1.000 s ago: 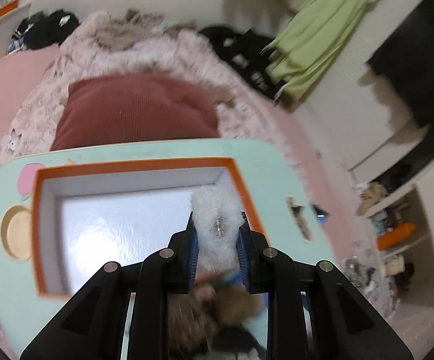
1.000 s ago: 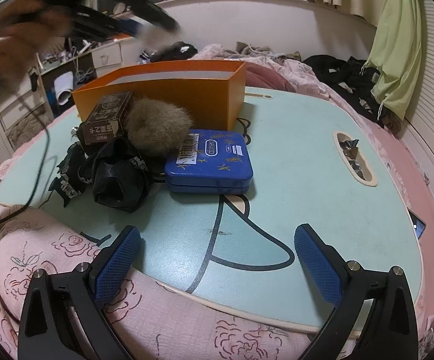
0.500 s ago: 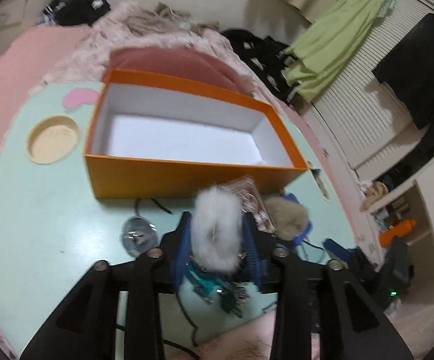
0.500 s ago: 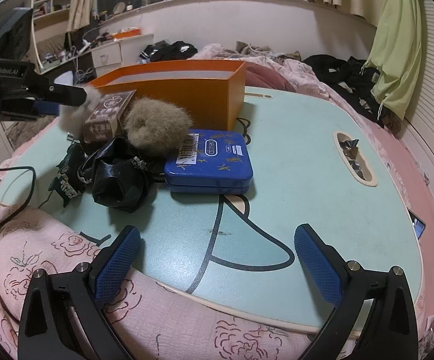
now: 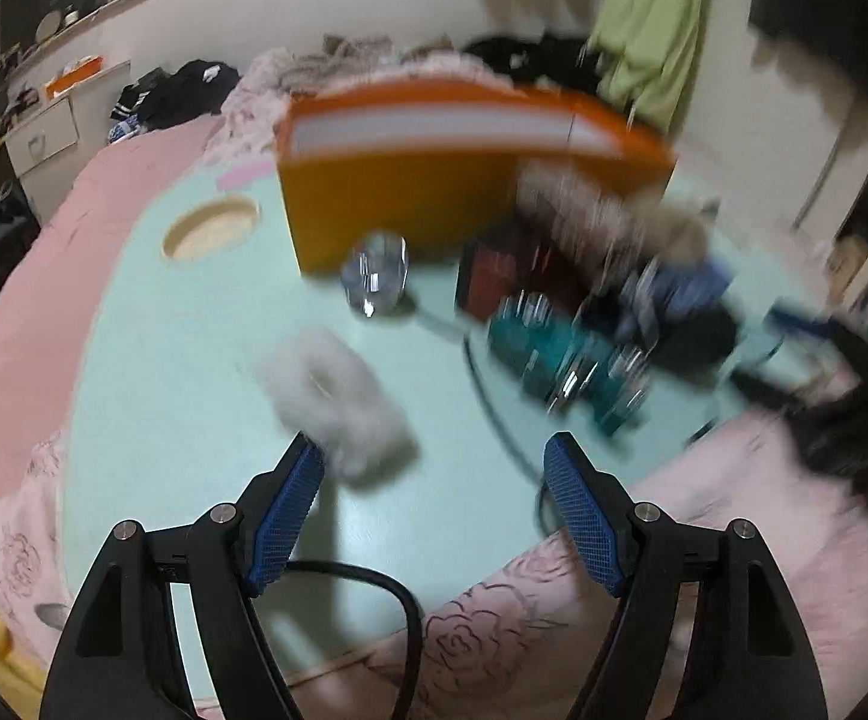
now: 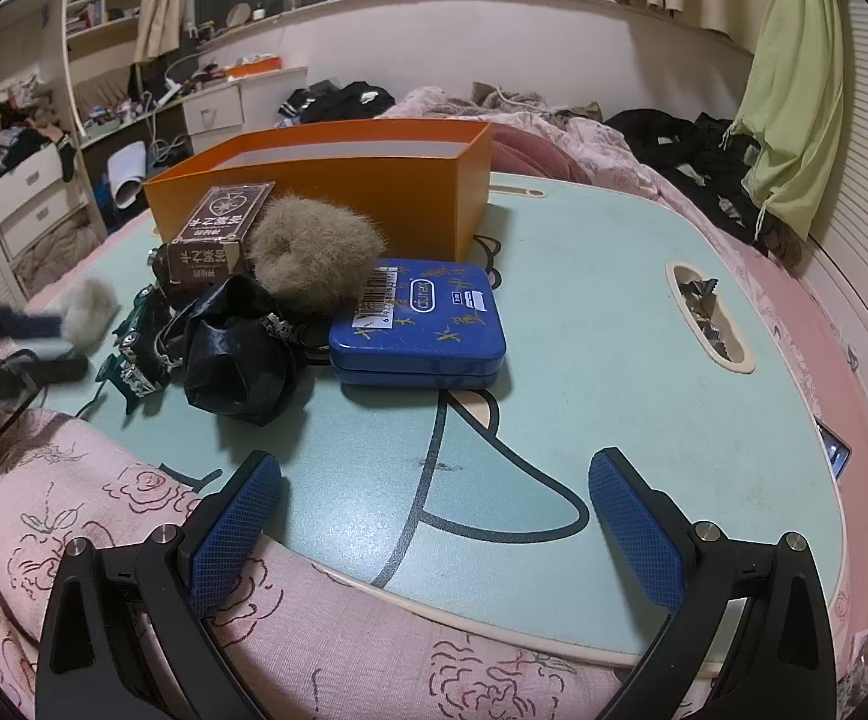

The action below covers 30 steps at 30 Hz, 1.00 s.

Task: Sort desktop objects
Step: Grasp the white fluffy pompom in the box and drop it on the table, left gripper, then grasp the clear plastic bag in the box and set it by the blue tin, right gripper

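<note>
A white fluffy scrunchie (image 5: pixel 335 399) lies on the mint tabletop (image 5: pixel 194 372), just ahead of the left pad of my open left gripper (image 5: pixel 434 480); it also shows in the right wrist view (image 6: pixel 89 315). The orange box (image 6: pixel 338 180) stands behind a pile: a brown card box (image 6: pixel 218 234), a tan fluffy scrunchie (image 6: pixel 311 255), a blue tin (image 6: pixel 422 324), black cloth (image 6: pixel 236 354) and a teal toy car (image 6: pixel 140 342). My right gripper (image 6: pixel 434 528) is open and empty over the table's near edge.
A shiny round object (image 5: pixel 374 279) and a black cable (image 5: pixel 482 372) lie in front of the box. A round cup hole (image 5: pixel 212 234) sits at the table's left, an oval hole (image 6: pixel 707 315) with wrappers at its right. Pink bedding (image 6: pixel 134 540) surrounds the table.
My left gripper carried the white scrunchie from above the box down to the tabletop, then opened and let it go. The left view is blurred with motion. The right gripper has not moved.
</note>
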Each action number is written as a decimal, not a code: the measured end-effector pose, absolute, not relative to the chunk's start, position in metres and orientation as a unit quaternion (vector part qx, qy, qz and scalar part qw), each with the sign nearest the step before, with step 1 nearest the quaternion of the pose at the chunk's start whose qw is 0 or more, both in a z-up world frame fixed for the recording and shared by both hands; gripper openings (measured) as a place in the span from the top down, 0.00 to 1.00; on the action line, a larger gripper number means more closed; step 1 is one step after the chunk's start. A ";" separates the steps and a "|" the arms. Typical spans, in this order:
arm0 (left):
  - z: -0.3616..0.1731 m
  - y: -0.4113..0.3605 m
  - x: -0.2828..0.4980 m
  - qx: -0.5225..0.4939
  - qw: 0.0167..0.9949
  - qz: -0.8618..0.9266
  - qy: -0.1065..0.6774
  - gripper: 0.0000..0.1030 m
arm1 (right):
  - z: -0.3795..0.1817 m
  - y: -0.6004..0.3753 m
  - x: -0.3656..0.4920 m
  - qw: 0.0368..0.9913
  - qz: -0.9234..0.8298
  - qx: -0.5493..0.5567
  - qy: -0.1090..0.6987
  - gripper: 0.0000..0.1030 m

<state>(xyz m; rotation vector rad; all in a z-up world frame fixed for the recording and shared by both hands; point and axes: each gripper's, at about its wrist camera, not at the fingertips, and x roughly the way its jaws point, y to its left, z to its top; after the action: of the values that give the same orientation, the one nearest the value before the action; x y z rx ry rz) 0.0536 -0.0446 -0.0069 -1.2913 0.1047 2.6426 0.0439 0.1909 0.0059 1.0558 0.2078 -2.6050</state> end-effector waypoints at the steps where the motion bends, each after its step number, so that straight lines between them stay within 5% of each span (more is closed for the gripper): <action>1: -0.009 -0.040 0.057 -0.408 0.081 0.907 0.056 0.03 | 0.006 0.190 0.044 0.161 -0.912 0.370 0.073 0.00; 15: -0.014 -0.048 0.051 -0.399 0.084 0.913 0.021 0.00 | 0.003 0.191 0.048 0.157 -0.909 0.379 0.075 0.01; 25: -0.015 -0.049 0.054 -0.398 0.084 0.913 0.020 0.00 | 0.098 0.164 -0.002 0.173 -0.933 0.314 0.012 0.01; 30: -0.015 -0.049 0.054 -0.397 0.085 0.913 0.020 0.00 | 0.101 0.129 -0.062 0.133 -0.924 0.358 0.000 0.01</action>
<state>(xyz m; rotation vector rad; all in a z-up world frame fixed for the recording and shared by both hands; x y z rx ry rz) 0.0538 -0.0495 -0.0151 -1.1855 0.0603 2.7244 -0.0615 0.1291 0.1009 1.0383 -0.0006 -2.6809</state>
